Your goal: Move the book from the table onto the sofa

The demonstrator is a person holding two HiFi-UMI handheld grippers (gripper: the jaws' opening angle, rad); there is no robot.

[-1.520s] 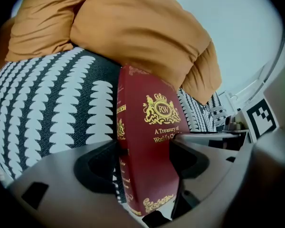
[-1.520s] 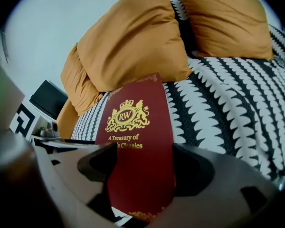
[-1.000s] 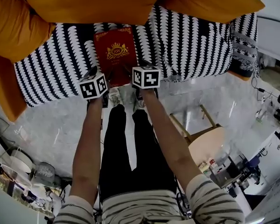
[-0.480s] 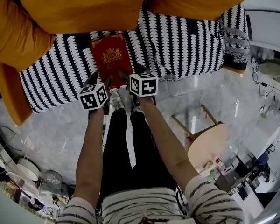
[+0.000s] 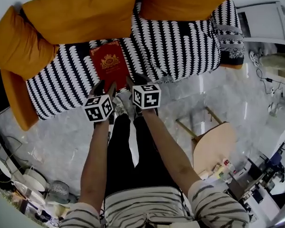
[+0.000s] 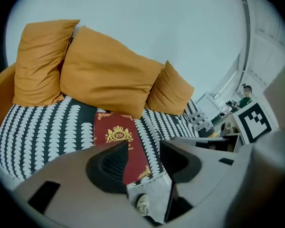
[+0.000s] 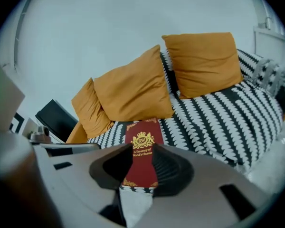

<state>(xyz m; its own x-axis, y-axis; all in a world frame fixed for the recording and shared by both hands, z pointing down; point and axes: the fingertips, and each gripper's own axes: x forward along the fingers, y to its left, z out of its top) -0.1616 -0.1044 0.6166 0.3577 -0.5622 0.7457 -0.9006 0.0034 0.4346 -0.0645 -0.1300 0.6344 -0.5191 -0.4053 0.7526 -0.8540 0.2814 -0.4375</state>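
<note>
Item: red book (image 5: pixel 109 63), flat on the sofa (image 5: pixel 180 46) seat at its front edge, cover up. Its long axis runs front to back, title head toward the orange cushions (image 5: pixel 80 13). My left gripper (image 5: pixel 103 87) and right gripper (image 5: pixel 137 80): fingers partly apart, just closing, nothing between them.

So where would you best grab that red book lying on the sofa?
By its near short edge, coming from the front. The book lies flat on the striped seat, that edge nearest the seat's front; orange cushions crowd its far end.
</note>
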